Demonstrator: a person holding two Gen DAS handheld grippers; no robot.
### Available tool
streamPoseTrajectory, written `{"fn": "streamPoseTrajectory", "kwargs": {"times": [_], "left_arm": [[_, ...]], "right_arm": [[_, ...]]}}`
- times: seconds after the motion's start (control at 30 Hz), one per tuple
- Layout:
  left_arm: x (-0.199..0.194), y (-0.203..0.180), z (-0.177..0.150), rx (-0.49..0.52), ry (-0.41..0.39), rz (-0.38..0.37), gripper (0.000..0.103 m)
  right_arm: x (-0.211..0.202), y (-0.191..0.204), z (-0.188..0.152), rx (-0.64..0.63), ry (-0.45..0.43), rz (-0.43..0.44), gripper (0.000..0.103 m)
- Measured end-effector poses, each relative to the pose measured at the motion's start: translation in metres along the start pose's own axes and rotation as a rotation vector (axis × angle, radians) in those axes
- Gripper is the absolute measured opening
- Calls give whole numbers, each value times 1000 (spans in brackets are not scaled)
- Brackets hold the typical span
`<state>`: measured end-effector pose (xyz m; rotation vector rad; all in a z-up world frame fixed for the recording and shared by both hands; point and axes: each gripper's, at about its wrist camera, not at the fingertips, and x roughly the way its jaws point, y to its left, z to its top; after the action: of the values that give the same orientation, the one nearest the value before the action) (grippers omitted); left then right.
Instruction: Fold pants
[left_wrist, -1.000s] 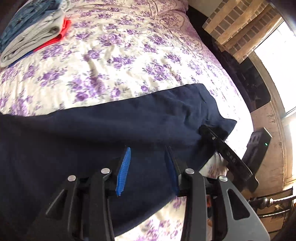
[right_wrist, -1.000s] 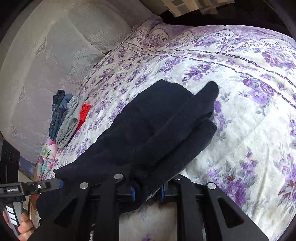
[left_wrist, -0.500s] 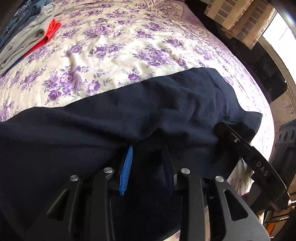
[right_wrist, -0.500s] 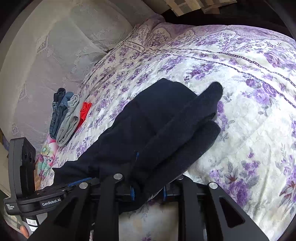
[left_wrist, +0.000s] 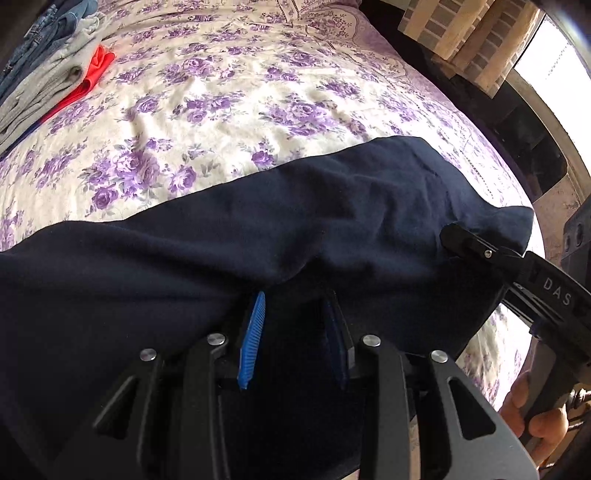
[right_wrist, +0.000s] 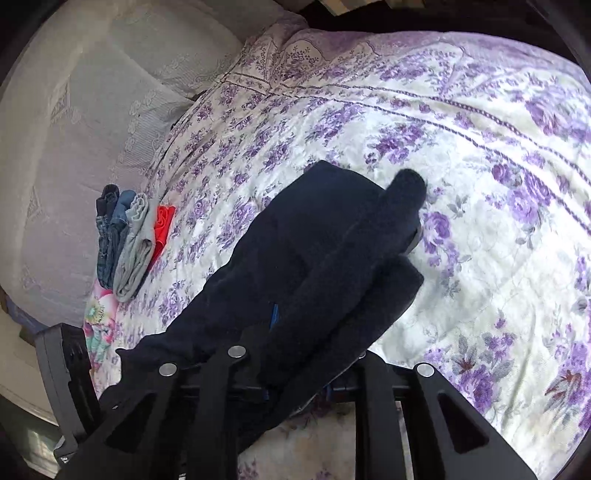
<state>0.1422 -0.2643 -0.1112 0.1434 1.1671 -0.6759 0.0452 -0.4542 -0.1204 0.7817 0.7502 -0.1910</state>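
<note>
Dark navy pants (left_wrist: 258, 236) lie across the near edge of a bed with a purple-flowered cover (left_wrist: 229, 96). My left gripper (left_wrist: 293, 332) has its blue pads on either side of a raised fold of the pants, with a gap still showing. My right gripper (right_wrist: 299, 354) is shut on the pants' edge; the cloth (right_wrist: 325, 236) drapes over its fingers and hides the tips. The right gripper also shows in the left wrist view (left_wrist: 461, 240), biting the pants at the right end.
A stack of folded clothes, denim, grey and red (right_wrist: 129, 240), lies at the bed's far left, also in the left wrist view (left_wrist: 55, 81). A white lace-covered headboard cushion (right_wrist: 92, 110) is behind it. A brick wall and window (left_wrist: 480, 40) stand at the right.
My left gripper has moved forward into the pants; its fingers now straddle a fold and have narrowed. The right gripper stays shut on the edge and has lifted it slightly.
</note>
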Motion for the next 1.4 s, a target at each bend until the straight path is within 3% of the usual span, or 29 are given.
{"fn": "streamPoseTrajectory", "kwargs": {"times": [0.17, 0.27, 0.4, 0.57, 0.67, 0.73, 0.8, 0.9, 0.97, 1.0, 1.03, 1.13, 1.2, 1.27, 1.3, 1.33, 1.4], "left_arm": [[-27, 21, -18, -72, 53, -143, 31], [-73, 54, -48, -100, 15, -210, 30], [-144, 142, -94, -219, -113, -118, 30], [-202, 247, -159, -399, -202, 41, 30], [-213, 288, -190, -490, -221, 50, 30], [-203, 307, -200, -530, -182, 82, 30], [-188, 318, -205, -541, -157, 61, 30], [-182, 312, -203, -487, -158, 106, 30], [-181, 306, -199, -457, -154, 126, 33], [-179, 305, -200, -452, -156, 123, 35], [-178, 304, -199, -446, -159, 121, 35], [-177, 305, -202, -426, -172, 121, 35], [-178, 304, -206, -424, -179, 116, 36], [-177, 304, -205, -426, -181, 108, 36], [-177, 304, -205, -427, -181, 106, 36], [-177, 303, -205, -426, -179, 107, 36], [-177, 302, -205, -419, -176, 111, 36]], "right_arm": [[-34, 65, 6, -201, -65, -39, 20], [-42, 103, 3, -343, -71, -73, 19], [-48, 170, -16, -592, -54, -57, 18], [-38, 262, -76, -917, -20, -11, 17], [-9, 300, -130, -1098, 86, 23, 16], [25, 306, -170, -1186, 217, 15, 16], [62, 297, -202, -1221, 363, -27, 18], [61, 294, -216, -1263, 332, -53, 22], [51, 299, -210, -1248, 354, -70, 42], [43, 301, -205, -1214, 377, -46, 59], [36, 302, -203, -1184, 404, -9, 66], [8, 308, -195, -1110, 490, 130, 69], [-7, 317, -183, -1069, 479, 200, 69], [-10, 328, -173, -1068, 396, 189, 55], [-2, 334, -170, -1088, 373, 149, 26], [12, 338, -167, -1090, 387, 114, 7], [47, 341, -159, -1053, 426, 47, 7]]}}
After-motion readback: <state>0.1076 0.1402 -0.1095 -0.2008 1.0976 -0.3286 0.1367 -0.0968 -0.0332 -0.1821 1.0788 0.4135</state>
